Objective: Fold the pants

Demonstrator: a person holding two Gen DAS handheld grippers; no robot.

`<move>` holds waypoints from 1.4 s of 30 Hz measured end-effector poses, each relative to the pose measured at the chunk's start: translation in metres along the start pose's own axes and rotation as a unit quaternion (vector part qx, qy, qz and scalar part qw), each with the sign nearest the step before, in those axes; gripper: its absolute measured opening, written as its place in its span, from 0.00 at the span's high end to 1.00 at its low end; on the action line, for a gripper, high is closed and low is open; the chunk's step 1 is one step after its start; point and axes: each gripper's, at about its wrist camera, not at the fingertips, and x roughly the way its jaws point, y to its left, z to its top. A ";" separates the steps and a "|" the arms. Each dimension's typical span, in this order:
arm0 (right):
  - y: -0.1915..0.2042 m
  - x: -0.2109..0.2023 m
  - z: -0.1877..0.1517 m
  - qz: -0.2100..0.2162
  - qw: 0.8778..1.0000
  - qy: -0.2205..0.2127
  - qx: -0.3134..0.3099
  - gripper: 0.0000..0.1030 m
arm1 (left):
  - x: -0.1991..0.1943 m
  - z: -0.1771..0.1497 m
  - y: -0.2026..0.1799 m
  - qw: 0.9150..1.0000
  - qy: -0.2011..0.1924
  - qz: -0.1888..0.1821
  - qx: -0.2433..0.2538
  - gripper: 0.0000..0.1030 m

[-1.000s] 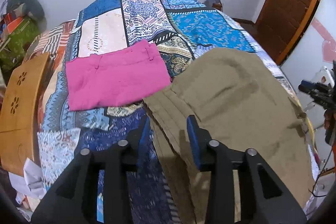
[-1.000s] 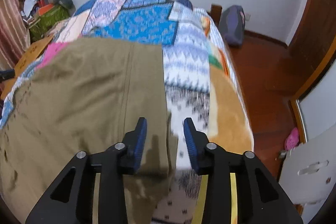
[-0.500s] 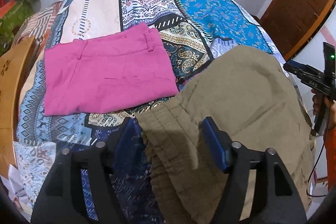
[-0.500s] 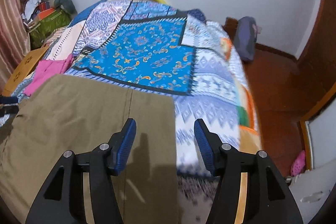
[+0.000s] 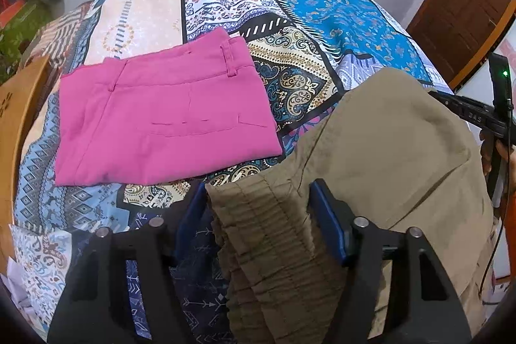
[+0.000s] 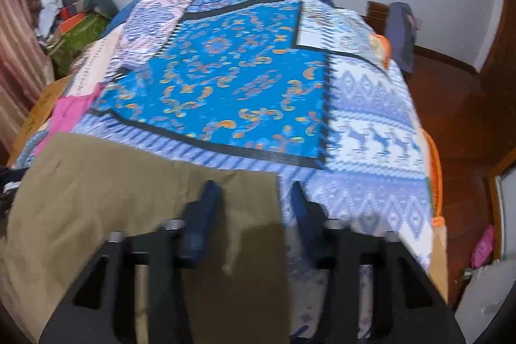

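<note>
Left claw [image 5: 258, 215] spread wide, straddling khaki pants [image 5: 371, 157] waistband corner

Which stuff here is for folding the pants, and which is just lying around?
For the job: khaki pants, left gripper, right gripper.
Just lying around: folded pink pants, patchwork bedspread, pink thing on the floor.

Hardly any writing can be read. In the left wrist view, faint pale letters are printed on the black body of the other gripper [image 5: 474, 115] at the right edge; they look like "DAS", but this cannot be told for certain. No label or brand is seen on the khaki pants [image 5: 371, 150] or the pink pants [image 5: 161, 115].
</note>
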 end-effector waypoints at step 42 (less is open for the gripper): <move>0.040 -0.262 -0.067 -0.061 0.975 -0.212 0.013 0.98 | -0.219 -0.072 -0.072 0.969 -0.184 0.091 0.136 0.48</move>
